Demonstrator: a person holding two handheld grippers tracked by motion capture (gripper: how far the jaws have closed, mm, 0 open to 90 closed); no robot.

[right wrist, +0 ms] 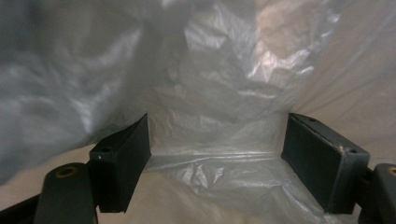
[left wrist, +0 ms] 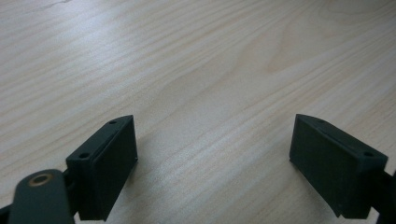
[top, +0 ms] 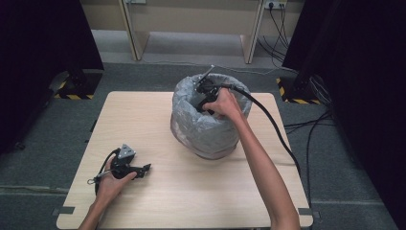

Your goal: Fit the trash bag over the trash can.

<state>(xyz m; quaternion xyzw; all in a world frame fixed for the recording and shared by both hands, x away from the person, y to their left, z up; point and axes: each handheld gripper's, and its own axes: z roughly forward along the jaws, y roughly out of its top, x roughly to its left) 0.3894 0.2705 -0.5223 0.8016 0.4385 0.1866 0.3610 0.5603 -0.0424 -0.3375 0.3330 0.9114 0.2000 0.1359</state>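
My right gripper (top: 207, 98) is down inside the bag-lined bin (top: 210, 117) near the table's (top: 158, 201) far edge, jaws wide on nothing — liner untouched, gripping still ahead. Left gripper (top: 139, 170) rests near the front-left corner, wide, empty.
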